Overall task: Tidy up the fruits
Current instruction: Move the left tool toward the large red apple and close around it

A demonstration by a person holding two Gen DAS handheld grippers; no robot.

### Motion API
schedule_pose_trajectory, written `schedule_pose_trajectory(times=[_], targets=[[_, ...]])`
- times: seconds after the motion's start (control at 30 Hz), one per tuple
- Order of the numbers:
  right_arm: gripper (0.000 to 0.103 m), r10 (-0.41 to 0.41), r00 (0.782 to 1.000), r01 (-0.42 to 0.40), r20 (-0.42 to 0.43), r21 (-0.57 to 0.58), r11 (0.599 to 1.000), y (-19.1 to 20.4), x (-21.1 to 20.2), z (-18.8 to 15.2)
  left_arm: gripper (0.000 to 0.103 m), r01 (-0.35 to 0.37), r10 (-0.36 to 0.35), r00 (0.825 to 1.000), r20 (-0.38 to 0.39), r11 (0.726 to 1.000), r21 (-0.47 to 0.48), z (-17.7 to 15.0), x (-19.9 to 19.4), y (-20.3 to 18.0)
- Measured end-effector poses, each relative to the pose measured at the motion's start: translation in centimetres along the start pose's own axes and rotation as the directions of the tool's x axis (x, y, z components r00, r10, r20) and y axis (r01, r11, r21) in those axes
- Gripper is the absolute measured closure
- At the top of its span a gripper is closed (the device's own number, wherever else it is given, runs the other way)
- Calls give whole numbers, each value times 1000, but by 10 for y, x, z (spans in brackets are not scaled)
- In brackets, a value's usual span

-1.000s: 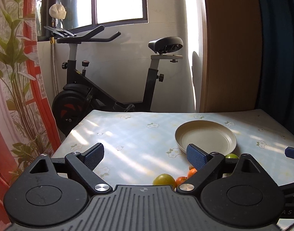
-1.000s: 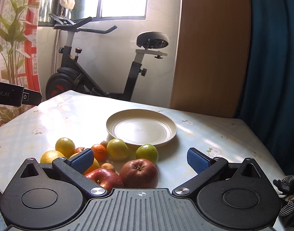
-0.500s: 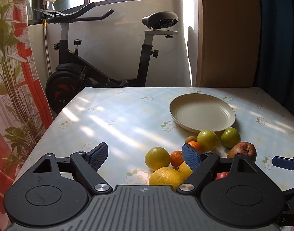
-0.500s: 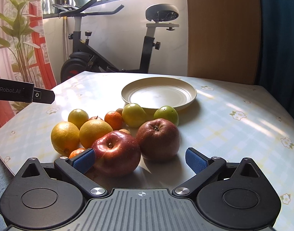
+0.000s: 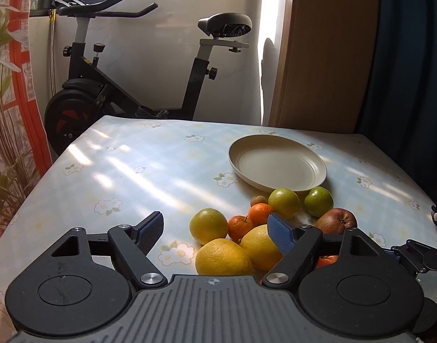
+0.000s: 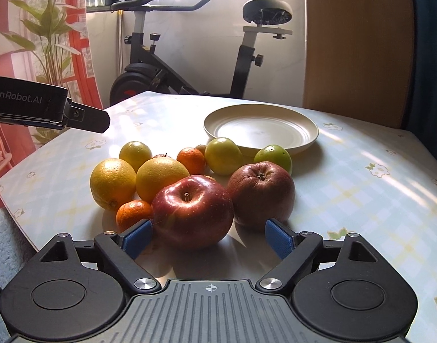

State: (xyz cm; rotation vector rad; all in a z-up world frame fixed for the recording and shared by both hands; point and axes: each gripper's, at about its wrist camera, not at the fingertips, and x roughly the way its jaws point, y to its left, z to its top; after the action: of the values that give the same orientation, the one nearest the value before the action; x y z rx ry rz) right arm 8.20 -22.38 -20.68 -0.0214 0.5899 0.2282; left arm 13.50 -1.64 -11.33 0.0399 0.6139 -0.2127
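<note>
A pile of fruit lies on the table in front of an empty cream plate (image 6: 261,128) (image 5: 277,165). It holds two red apples (image 6: 191,211) (image 6: 261,194), two large yellow oranges (image 6: 112,183) (image 6: 161,178), a smaller yellow one (image 6: 135,154), small tangerines (image 6: 191,160), and two green fruits (image 6: 222,155) (image 6: 274,157). My right gripper (image 6: 208,238) is open, its pads just short of the nearer shiny apple. My left gripper (image 5: 215,228) is open and empty, above the yellow oranges (image 5: 222,257) at the pile's left.
The table (image 5: 132,171) has a pale floral cloth. An exercise bike (image 5: 132,71) stands behind it by the window wall. A wooden panel and a dark blue curtain are at the right. A red leafy curtain (image 6: 32,43) hangs on the left.
Both grippers have tilted down and moved in towards the fruit pile, which looks larger and closer in both views. The right gripper now has the shiny apple at its pads.
</note>
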Motion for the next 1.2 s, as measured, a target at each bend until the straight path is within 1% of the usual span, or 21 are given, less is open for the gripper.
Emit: schedule_pose_trajectory(times=[0.17, 0.23, 0.3, 0.43, 0.47, 0.5, 0.53, 0.6, 0.67, 0.73, 0.77, 0.8, 0.87, 0.93, 1.03, 1.1, 1.2], targets=[[25, 10, 1000, -10, -4, 9, 1000, 0, 0, -2, 24, 1, -1, 1000, -11, 1000, 16, -2, 2, -3], [27, 16, 1000, -16, -7, 13, 1000, -1, 2, -3, 27, 18, -18, 1000, -21, 1000, 15, -2, 2, -2], [27, 19, 1000, -18, -10, 15, 1000, -2, 3, -4, 33, 37, -37, 999, -30, 999, 19, -2, 3, -2], [27, 25, 1000, -25, -11, 20, 999, -3, 5, -6, 39, 81, -79, 995, -52, 996, 29, -4, 6, -5], [27, 29, 1000, -28, -12, 23, 999, -3, 5, -6, 43, 98, -96, 994, -54, 995, 26, -4, 6, -4], [28, 34, 999, -33, -14, 27, 999, -4, 6, -6, 50, 117, -116, 992, -53, 993, 22, -3, 6, -4], [29, 39, 999, -39, -16, 31, 999, -4, 7, -6, 53, 129, -127, 991, -51, 991, 24, -3, 5, -5], [32, 46, 999, -46, -15, 17, 999, -4, 9, -6, 62, 148, -146, 988, -55, 988, 40, -3, 6, -9], [33, 53, 999, -53, -13, 10, 999, -3, 10, -6, 67, 202, -198, 977, -81, 978, 44, -1, 11, -11], [34, 61, 998, -61, -15, 13, 998, -3, 11, -6, 71, 247, -239, 962, -129, 968, 43, 2, 18, -15], [36, 64, 998, -64, -14, 8, 998, -2, 11, -7, 76, 268, -259, 953, -156, 963, 41, 2, 22, -18], [36, 63, 998, -63, -11, 2, 998, -1, 12, -7, 78, 282, -272, 947, -171, 958, 39, 3, 25, -20], [37, 68, 998, -68, -10, -2, 998, -1, 12, -7, 78, 295, -280, 942, -185, 954, 58, 4, 28, -26], [38, 77, 997, -77, -13, 6, 997, -2, 14, -8, 78, 316, -294, 934, -204, 945, 83, 5, 33, -34], [41, 85, 996, -85, -19, 10, 996, -2, 15, -9, 78, 348, -320, 919, -231, 933, 91, 4, 41, -41], [44, 89, 996, -89, -20, 6, 996, -3, 16, -10, 78, 361, -330, 910, -252, 928, 89, 2, 48, -44], [44, 93, 995, -93, -19, 7, 996, -4, 16, -11, 78, 371, -341, 899, -275, 927, 61, 1, 54, -44]])
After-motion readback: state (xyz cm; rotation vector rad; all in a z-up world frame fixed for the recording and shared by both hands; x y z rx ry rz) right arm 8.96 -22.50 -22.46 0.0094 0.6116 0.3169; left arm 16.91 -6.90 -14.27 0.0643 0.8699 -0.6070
